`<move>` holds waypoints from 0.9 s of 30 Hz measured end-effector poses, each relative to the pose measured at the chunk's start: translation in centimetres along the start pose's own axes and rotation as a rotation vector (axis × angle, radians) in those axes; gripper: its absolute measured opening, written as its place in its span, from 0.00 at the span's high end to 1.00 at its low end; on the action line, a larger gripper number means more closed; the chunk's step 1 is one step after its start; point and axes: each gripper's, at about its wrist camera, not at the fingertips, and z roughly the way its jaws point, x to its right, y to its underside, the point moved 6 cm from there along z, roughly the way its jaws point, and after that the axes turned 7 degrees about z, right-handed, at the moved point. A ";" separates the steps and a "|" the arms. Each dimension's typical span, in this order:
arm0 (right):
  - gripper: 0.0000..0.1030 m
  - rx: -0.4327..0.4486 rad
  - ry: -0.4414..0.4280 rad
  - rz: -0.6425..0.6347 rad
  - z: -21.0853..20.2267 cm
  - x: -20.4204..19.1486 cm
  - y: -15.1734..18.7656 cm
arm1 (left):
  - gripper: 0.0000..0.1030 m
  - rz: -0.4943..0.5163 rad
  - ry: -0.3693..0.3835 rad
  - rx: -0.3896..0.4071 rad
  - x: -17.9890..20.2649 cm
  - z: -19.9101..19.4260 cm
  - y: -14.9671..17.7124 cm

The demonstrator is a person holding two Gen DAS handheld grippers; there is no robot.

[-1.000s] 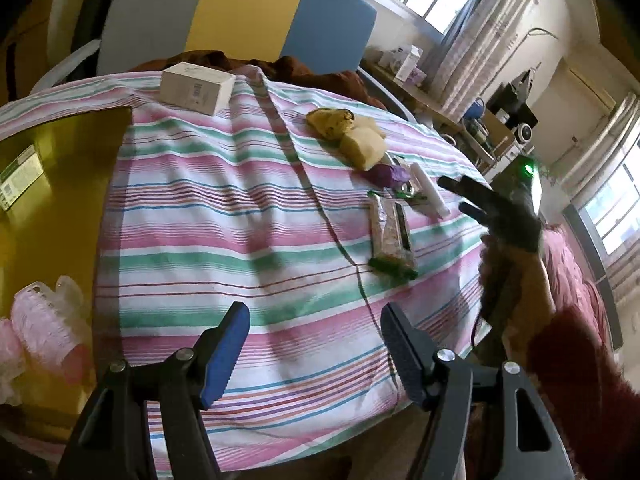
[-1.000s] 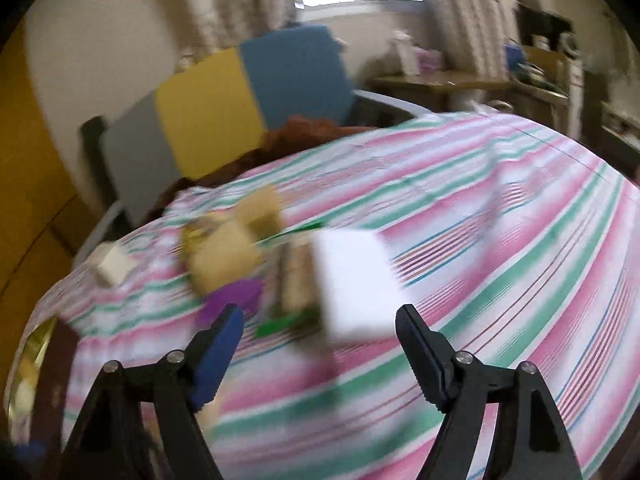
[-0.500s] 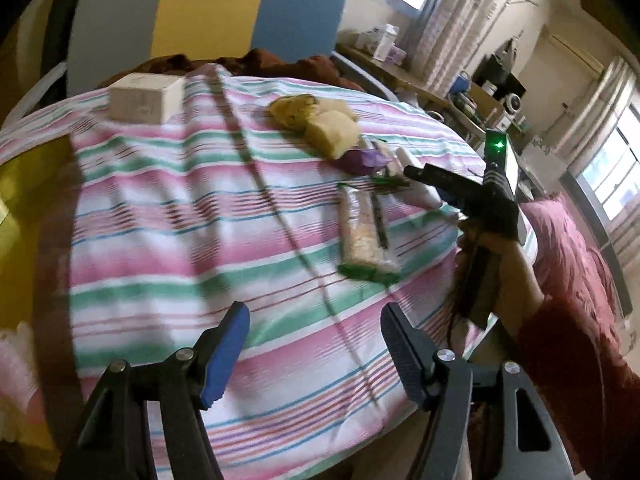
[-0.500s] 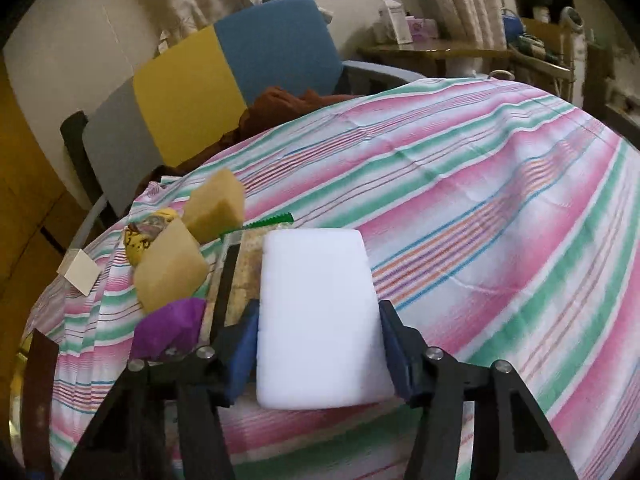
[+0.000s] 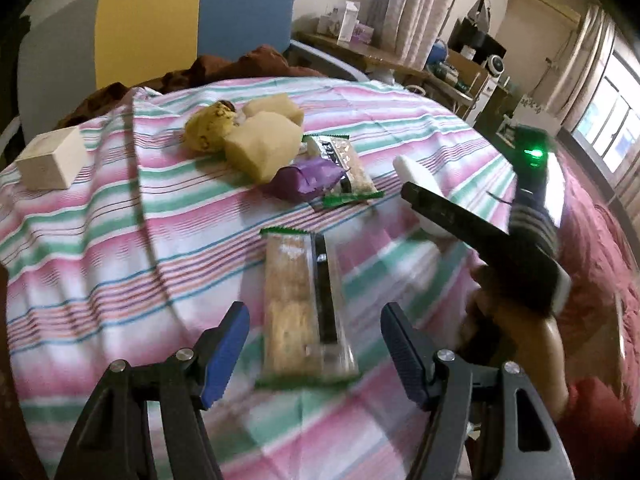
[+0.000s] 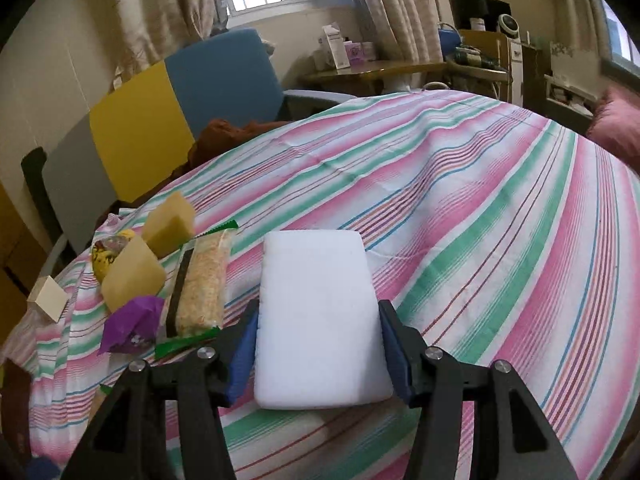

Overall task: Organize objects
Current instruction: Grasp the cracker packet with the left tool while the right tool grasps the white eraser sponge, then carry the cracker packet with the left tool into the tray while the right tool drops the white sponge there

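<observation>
On striped cloth (image 6: pixel 460 208): right claw (image 6: pixel 318 354) grips white sponge (image 6: pixel 320 320); left claw (image 5: pixel 314 354) wide.

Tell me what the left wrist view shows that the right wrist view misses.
Left wrist only: a second snack bar lying between the open left tongs, and the right hand.

Right wrist only: the right tongs shut on the white sponge.

Both: the purple wrapper, yellow sponges, white box and striped cloth.

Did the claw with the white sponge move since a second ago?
Yes. The right claw moved forward to the white sponge and closed on it, beside the cracker packet.
</observation>
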 end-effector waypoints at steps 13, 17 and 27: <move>0.44 0.013 0.018 -0.017 0.1 -0.2 0.2 | 0.50 0.256 -0.094 0.080 0.1 2.1 1.4; 0.44 0.014 0.030 -0.030 0.1 -0.4 0.3 | 0.51 0.257 -0.097 0.096 -0.3 1.9 1.8; 0.44 0.047 -0.014 -0.036 -2.8 -0.6 2.3 | 0.52 0.227 -0.107 0.176 -1.3 -0.3 4.2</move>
